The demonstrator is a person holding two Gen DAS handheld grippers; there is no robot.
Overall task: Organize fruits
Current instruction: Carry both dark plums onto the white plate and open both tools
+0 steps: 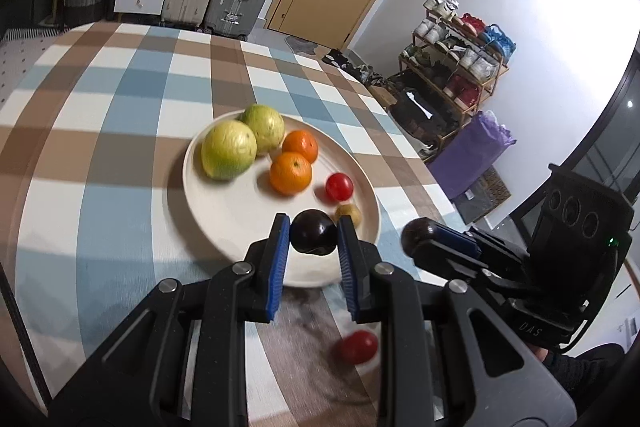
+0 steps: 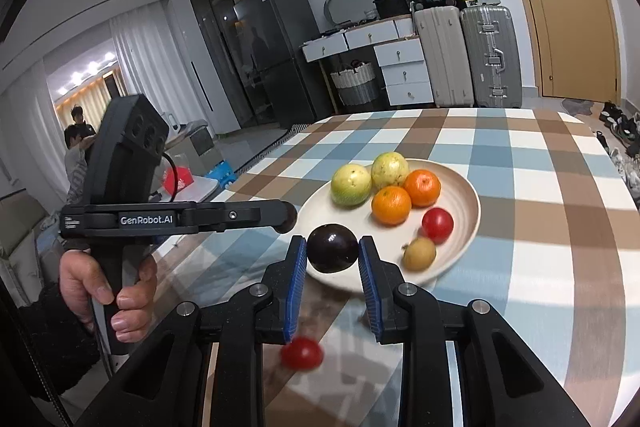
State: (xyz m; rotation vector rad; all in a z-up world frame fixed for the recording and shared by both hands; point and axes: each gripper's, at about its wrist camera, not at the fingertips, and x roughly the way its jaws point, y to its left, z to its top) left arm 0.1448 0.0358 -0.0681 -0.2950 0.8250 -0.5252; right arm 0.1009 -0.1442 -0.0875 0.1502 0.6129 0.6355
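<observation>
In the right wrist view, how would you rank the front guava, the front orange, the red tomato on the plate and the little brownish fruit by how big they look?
1. Front guava
2. Front orange, only slightly smaller
3. Red tomato and brownish fruit: about alike, and the brownish one is blurred, so no ranking.
</observation>
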